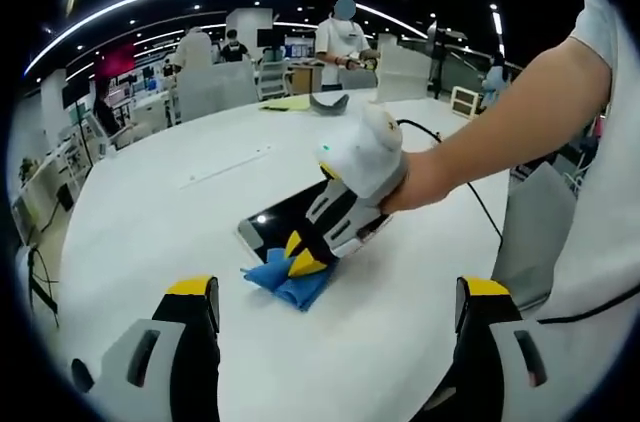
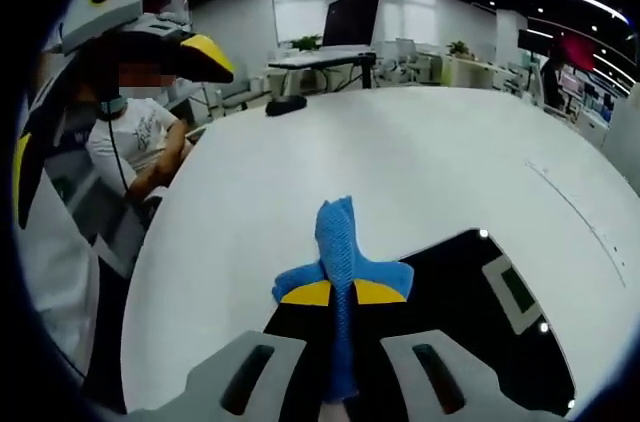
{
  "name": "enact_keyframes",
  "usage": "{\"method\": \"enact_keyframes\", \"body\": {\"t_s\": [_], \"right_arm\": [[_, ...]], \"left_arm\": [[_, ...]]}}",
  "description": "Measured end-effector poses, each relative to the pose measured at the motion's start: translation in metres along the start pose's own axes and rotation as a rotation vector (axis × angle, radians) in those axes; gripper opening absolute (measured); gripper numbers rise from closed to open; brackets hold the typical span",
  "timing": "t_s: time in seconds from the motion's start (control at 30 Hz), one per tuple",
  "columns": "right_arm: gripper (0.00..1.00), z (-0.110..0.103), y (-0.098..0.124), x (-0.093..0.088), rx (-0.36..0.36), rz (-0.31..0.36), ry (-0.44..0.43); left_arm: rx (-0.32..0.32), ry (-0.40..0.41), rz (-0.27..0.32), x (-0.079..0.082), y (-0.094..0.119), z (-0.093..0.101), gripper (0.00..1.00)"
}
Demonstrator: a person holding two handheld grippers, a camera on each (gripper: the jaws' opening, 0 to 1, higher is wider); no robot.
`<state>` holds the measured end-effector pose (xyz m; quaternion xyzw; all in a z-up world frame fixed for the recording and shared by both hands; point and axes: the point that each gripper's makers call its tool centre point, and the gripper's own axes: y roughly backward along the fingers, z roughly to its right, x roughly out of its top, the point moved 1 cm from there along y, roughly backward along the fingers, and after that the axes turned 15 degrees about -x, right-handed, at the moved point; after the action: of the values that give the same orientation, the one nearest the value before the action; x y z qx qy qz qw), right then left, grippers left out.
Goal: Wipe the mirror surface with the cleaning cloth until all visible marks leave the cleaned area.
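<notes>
A dark rectangular mirror (image 1: 280, 214) lies flat on the round white table (image 1: 180, 212). A person's hand holds my right gripper (image 1: 300, 260) shut on a crumpled blue cleaning cloth (image 1: 290, 280), which presses on the mirror's near corner. In the right gripper view, the cloth (image 2: 338, 237) sticks out between the yellow-tipped jaws of my right gripper (image 2: 342, 294), at the edge of the mirror (image 2: 470, 312). My left gripper (image 1: 338, 307) hovers open and empty, short of the cloth. One of its yellow fingertips (image 2: 203, 50) shows at the upper left of the right gripper view.
A black cable (image 1: 482, 204) runs over the table past the hand. A small black object (image 1: 330, 102) and a yellow sheet (image 1: 285, 102) lie at the far edge. A grey chair (image 1: 535, 232) stands at the right. People stand or sit beyond the table (image 2: 135, 142).
</notes>
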<state>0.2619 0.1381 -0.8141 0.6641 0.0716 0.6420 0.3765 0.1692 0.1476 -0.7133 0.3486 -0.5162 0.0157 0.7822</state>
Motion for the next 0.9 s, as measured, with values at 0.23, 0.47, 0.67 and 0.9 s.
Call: {"method": "enact_keyframes", "body": {"t_s": [0.23, 0.47, 0.67, 0.9], "right_arm": [[0.01, 0.001, -0.002, 0.017, 0.006, 0.02, 0.012], [0.01, 0.008, 0.0, 0.007, -0.006, 0.004, -0.004], [0.01, 0.018, 0.005, 0.002, -0.032, 0.0, -0.024], [0.01, 0.035, 0.015, -0.004, -0.074, 0.001, -0.044]], "left_arm": [[0.005, 0.015, 0.035, 0.004, 0.005, -0.002, 0.99], [0.003, 0.026, 0.051, 0.007, 0.006, -0.003, 0.99], [0.004, -0.008, 0.017, 0.005, 0.002, -0.002, 0.99], [-0.008, -0.027, 0.002, 0.005, -0.002, 0.0, 0.99]]}}
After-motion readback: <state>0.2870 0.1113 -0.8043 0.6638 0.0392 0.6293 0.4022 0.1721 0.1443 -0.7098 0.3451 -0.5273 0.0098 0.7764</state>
